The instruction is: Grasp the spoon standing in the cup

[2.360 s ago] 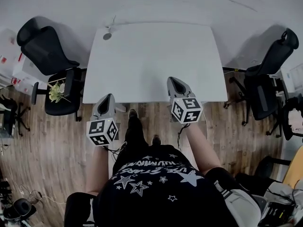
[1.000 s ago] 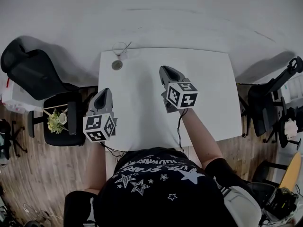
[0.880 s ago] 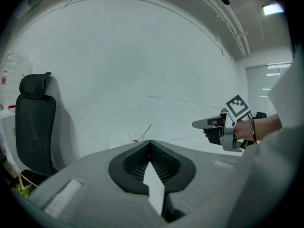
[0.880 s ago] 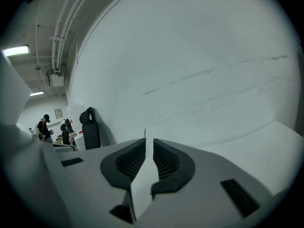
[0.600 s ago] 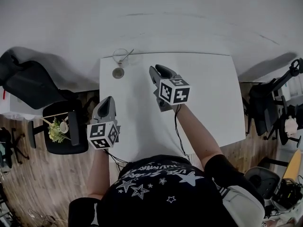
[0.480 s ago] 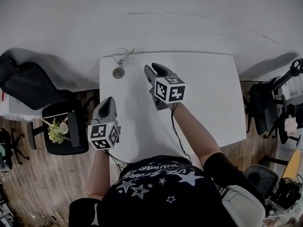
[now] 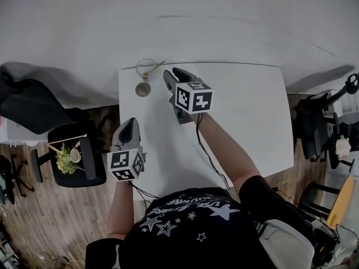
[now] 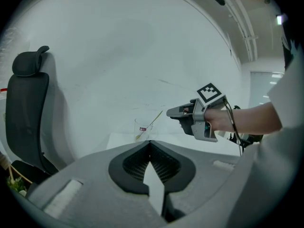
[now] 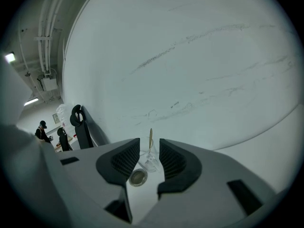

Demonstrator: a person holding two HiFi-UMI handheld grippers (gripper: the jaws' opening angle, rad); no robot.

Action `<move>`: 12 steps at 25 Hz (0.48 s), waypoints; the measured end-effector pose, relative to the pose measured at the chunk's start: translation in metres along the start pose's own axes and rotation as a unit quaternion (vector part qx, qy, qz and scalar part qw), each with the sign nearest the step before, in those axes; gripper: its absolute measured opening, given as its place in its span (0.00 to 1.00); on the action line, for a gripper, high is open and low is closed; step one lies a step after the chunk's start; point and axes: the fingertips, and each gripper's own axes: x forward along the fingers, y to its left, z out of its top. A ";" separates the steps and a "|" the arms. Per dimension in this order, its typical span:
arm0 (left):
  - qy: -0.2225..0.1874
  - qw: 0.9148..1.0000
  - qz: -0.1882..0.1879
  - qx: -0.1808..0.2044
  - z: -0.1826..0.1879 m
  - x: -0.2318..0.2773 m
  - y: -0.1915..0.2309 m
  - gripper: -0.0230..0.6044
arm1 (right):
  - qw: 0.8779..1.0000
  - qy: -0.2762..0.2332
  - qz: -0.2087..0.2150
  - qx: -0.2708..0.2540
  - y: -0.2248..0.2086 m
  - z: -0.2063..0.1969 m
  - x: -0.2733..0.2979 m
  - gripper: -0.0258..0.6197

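A clear cup (image 7: 147, 68) stands at the far left corner of the white table (image 7: 247, 111), with a thin spoon (image 7: 155, 67) leaning out of it to the right. My right gripper (image 7: 168, 78) hangs just right of the cup and points at it. In the right gripper view its jaws are opening; the spoon (image 9: 151, 137) and cup (image 9: 148, 161) show ahead in the gap, with nothing between the pads. My left gripper (image 7: 130, 122) is shut and empty over the table's left edge. From it I see the cup (image 8: 142, 128), the spoon (image 8: 152, 122) and the right gripper (image 8: 170, 112).
A small round lid (image 7: 143, 88) lies on the table just in front of the cup. A white wall rises right behind the table. Black office chairs (image 7: 28, 102) stand to the left, one holding a small plant (image 7: 67, 157), and another chair (image 7: 322, 116) stands to the right.
The right gripper has moved forward and left across the table to the cup. The left gripper has stayed by the table's left edge.
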 end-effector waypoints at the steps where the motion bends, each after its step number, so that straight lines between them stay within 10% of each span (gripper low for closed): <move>1: 0.001 1.000 -0.001 -0.001 -0.001 0.002 0.001 0.05 | 1.000 0.002 -0.002 0.001 -0.001 -0.001 0.004 0.25; 12: 0.011 1.000 0.001 -0.027 -0.014 0.016 0.014 0.05 | 1.000 0.002 -0.019 0.004 -0.007 -0.002 0.044 0.16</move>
